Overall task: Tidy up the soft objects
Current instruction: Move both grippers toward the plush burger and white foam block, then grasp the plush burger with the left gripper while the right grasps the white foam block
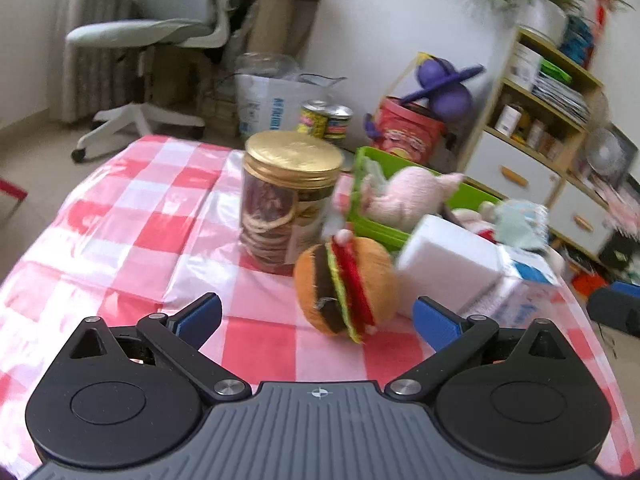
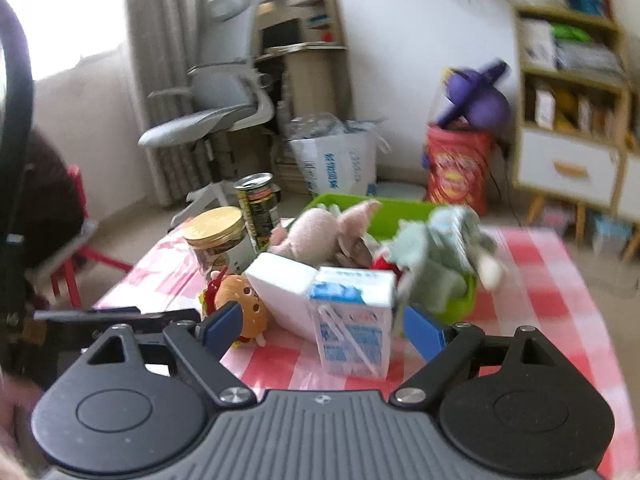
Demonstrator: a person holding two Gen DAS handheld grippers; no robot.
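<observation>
- Table (image 1: 120, 216): covered with a glossy red-and-white checked plastic cloth, creased near the centre.
- Green bin (image 2: 392, 216): rigid plastic, rectangular, at 12 o'clock behind the cartons. The right wrist view shows its far wall; the left wrist view shows mainly its near rim.
- Pink plush (image 1: 408, 196): fuzzy, lying inside the bin against its left side.
- Grey-green plush (image 2: 436, 256): soft, blurred, resting at the bin's near right edge. In the left wrist view it is only a pale blur at 2 o'clock.
- White box (image 1: 448, 260): smooth, blocky, tilted, touching the milk carton (image 2: 352, 316), whose printed front face and straw are seen only in the right wrist view.
- Jar (image 1: 288, 200): clear, cylindrical, gold screw lid, standing at 12 o'clock just behind the burger; two tins (image 1: 326, 120) stand beyond it.
- Burger plush (image 1: 346, 284): round, felt layers, lying on its side on the cloth, just beside the white box.
- Left gripper (image 1: 316, 312): released, blue pads spread wide, burger plush just ahead between them, not touched.
- Right gripper (image 2: 320, 326): released, spread either side of the milk carton; contact cannot be determined.
</observation>
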